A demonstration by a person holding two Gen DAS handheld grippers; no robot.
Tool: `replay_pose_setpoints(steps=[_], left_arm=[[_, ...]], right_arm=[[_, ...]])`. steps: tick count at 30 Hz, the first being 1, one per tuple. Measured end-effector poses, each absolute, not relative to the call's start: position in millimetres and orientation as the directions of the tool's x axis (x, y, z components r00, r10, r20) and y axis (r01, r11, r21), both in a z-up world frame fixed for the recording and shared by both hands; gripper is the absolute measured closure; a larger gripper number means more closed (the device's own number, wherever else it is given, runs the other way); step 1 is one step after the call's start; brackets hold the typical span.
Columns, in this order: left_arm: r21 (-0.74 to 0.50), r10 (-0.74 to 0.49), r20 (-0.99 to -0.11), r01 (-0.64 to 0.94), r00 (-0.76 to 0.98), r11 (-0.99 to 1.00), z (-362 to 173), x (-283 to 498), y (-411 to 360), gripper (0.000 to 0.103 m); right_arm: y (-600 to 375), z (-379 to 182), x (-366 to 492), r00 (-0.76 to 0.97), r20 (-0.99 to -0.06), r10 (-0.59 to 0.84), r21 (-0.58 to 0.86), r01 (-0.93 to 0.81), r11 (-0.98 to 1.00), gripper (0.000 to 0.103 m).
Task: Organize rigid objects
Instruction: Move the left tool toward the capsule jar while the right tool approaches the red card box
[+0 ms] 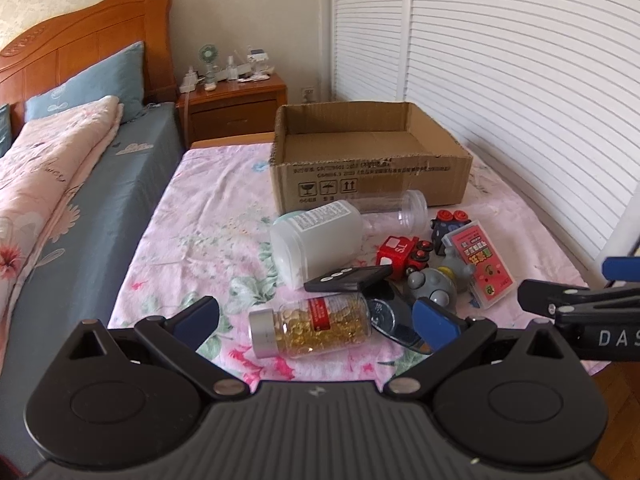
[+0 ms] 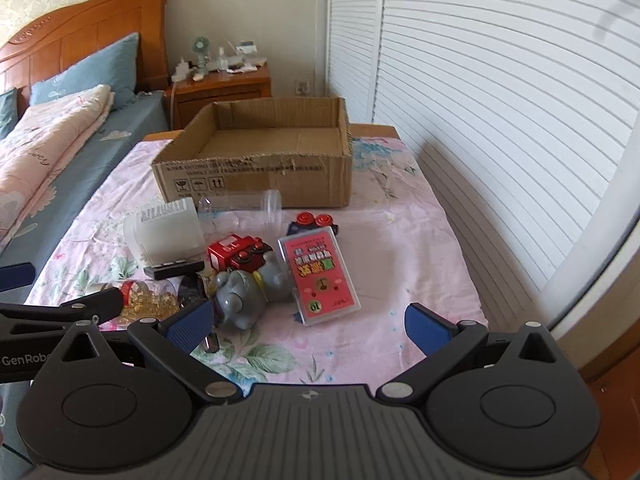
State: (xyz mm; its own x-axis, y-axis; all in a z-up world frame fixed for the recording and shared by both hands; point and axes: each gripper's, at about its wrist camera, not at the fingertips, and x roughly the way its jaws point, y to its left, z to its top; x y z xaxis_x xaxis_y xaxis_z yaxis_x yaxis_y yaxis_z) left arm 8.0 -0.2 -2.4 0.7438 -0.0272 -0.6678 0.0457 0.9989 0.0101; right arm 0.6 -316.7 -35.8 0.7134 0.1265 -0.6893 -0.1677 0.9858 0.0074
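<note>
The setting is a home bedroom. Identifying features: a bed with a carved wooden headboard (image 1: 80, 36), a blue pillow (image 1: 92, 80) and a folded pink floral quilt (image 1: 52, 152); a wooden nightstand (image 1: 236, 108) carrying a small desk fan (image 1: 207, 56) (plus assorted small items); and white louvred closet doors (image 1: 500, 80) along one wall.

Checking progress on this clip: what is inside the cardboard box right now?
Nothing shows inside the cardboard box: both wrist views show only its bare brown floor. The strip just behind the near wall is hidden. All the items lie on the sheet in front; both grippers are open.
</note>
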Motion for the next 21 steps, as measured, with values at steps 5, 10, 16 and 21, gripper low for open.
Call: replay_pose_setpoints(steps=[5, 10, 16, 21], left_arm=[[0.022, -0.046, -0.667, 0.081, 0.744, 0.997, -9.8, 16.7, 4.2, 0.001], [0.048, -0.060, -0.678, 0.125, 0.733, 0.991, -22.3, 28.2, 4.0, 0.001], [0.048, -0.068, -0.693, 0.140, 0.717, 0.989, -39.7, 48.9, 0.6, 0.001], [0.087, -0.035, -0.699, 0.134, 0.715, 0.987, -53.8, 61.1, -3.6, 0.001]], right_arm=[[-315.2, -38.5, 0.8, 0.736, -0.648, 0.195, 0.012, -0.246, 0.969, 0.000], [-318.7, -45.8, 7.4, 0.742, -0.635, 0.214, 0.014, -0.266, 0.964, 0.000], [-321.9, -56.3, 17.3, 0.728, -0.651, 0.215, 0.026, -0.263, 0.965, 0.000], [-324.1, -61.6, 23.2, 0.719, -0.656, 0.228, 0.040, -0.269, 0.962, 0.000]])
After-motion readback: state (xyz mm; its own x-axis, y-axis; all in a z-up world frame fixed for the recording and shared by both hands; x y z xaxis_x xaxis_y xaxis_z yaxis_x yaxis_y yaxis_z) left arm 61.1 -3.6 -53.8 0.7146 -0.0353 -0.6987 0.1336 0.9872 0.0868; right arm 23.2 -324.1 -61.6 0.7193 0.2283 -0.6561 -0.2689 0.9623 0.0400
